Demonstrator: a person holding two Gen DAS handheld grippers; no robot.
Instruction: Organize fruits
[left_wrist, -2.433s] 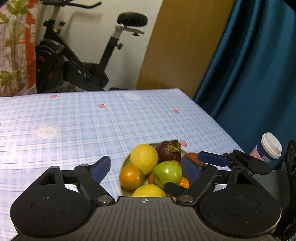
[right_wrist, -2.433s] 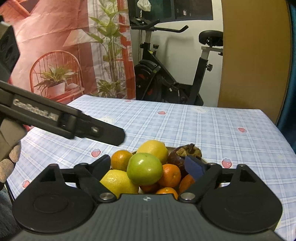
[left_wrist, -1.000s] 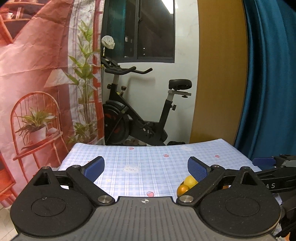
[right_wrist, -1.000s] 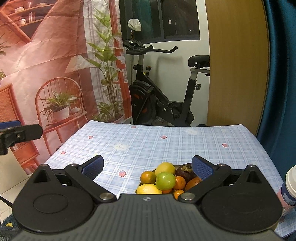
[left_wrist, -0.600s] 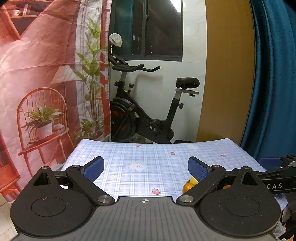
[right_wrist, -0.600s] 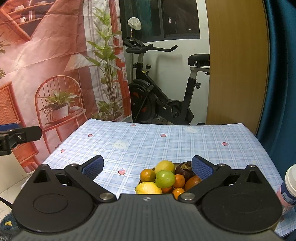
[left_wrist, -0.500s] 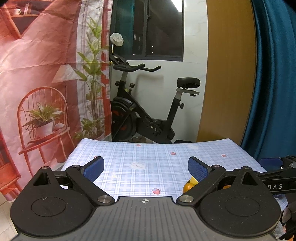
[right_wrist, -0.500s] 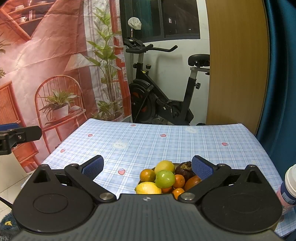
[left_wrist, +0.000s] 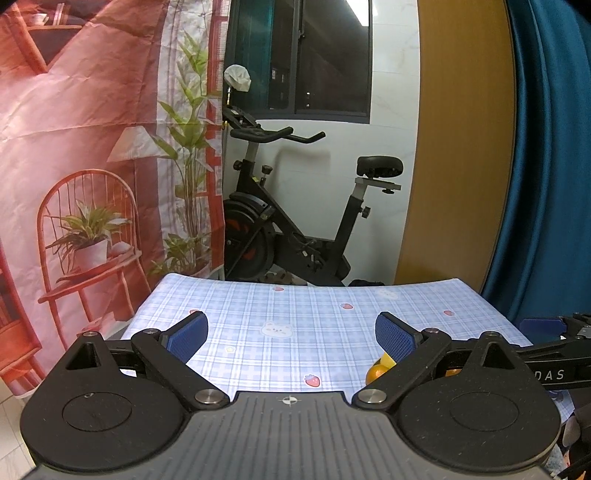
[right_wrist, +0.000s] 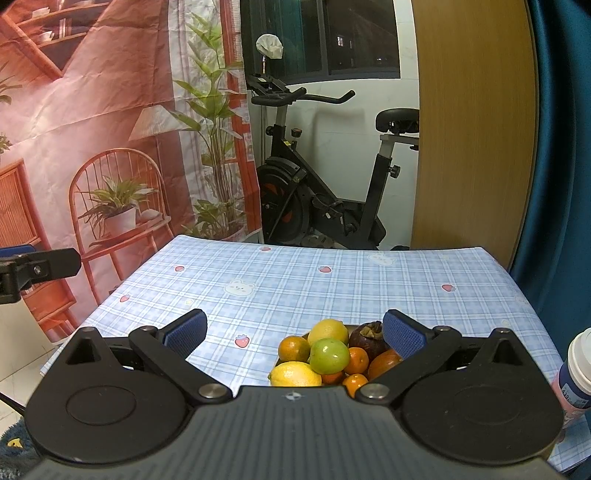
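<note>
Your right gripper (right_wrist: 293, 334): jaws wide apart, nothing held, hovering above the near table edge. Just ahead and below sits the fruit pile (right_wrist: 328, 356) in a bowl: green apple (right_wrist: 329, 355) on top, lemons, oranges, a mangosteen (right_wrist: 367, 335) at rear right. Bottle w/ white cap (right_wrist: 576, 369) stands at far right.

Your left gripper (left_wrist: 290, 338): jaws also wide apart, empty, over the checked tablecloth (left_wrist: 295, 325), left of the fruit. Only an orange (left_wrist: 375, 373) and a yellow sliver show past its right finger. Exercise bike (left_wrist: 295, 229) beyond the table.
</note>
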